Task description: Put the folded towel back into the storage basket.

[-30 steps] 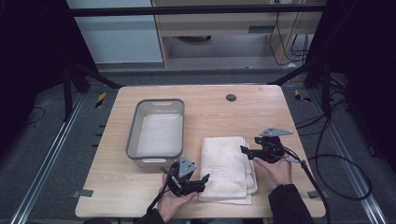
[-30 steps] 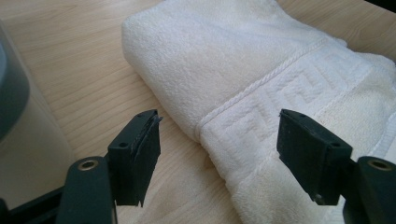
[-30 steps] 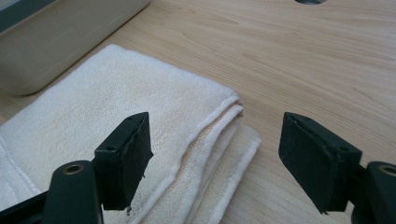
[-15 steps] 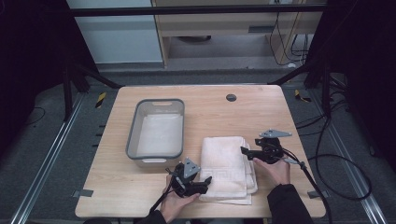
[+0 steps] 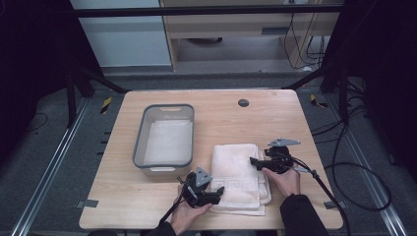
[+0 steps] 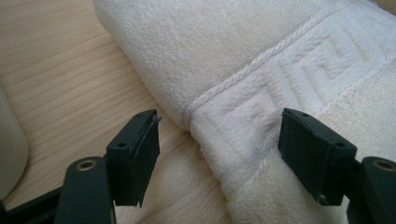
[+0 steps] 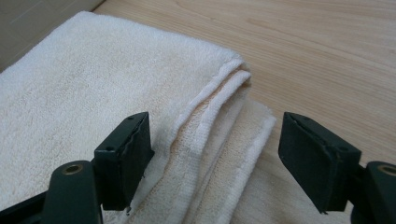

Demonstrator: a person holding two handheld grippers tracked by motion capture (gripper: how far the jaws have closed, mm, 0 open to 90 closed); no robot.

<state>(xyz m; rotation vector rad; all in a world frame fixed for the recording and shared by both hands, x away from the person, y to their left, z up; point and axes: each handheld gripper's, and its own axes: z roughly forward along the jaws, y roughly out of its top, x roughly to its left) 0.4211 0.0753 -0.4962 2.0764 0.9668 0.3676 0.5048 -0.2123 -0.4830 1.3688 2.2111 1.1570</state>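
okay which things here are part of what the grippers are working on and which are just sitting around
In play, likely: towel, left gripper and right gripper, both open at its edges.

Lying about: grey bin, black disc, tape bits on the table.

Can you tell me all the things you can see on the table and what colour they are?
table: one, light wood, in the middle of the high view
tub: one, grey with a pale inside, on the left half of the table
towel: one, cream-white, folded in layers, right of the tub near the front edge
small round disc: one, dark, near the table's far edge
left hand-held gripper: one, black, jaws open at the towel's front left edge
right hand-held gripper: one, black, jaws open at the towel's right edge
hands: two, coming in from the bottom, one holding each gripper
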